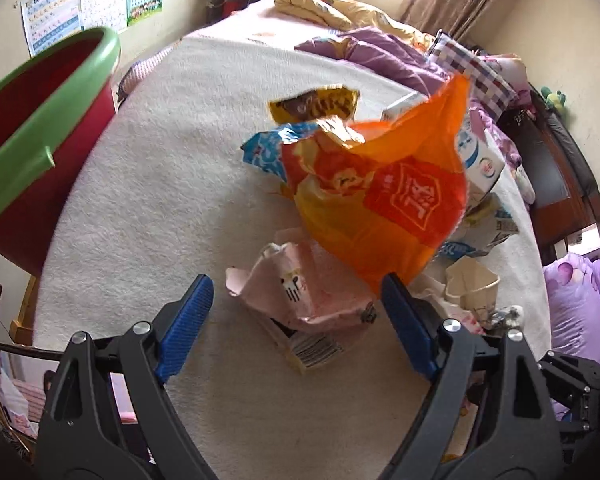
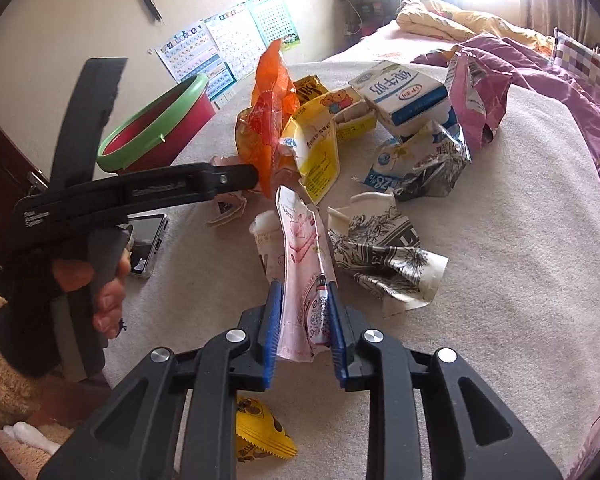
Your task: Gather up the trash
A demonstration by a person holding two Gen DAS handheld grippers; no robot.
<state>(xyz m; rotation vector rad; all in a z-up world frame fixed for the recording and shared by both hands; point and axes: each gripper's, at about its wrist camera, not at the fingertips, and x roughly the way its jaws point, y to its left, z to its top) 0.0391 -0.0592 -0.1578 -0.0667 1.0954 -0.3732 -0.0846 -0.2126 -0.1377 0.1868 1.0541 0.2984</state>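
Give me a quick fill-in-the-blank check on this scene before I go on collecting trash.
1. Between the tongs of the right gripper stands a ___ wrapper.
2. The basin has a red body and a ___ rim.
3. The tongs of the left gripper are ___, with nothing clamped between them.

Missing words: pink; green; open.

Basin (image 2: 156,136) left of wrappers (image 2: 380,148) on bed (image 2: 520,240)
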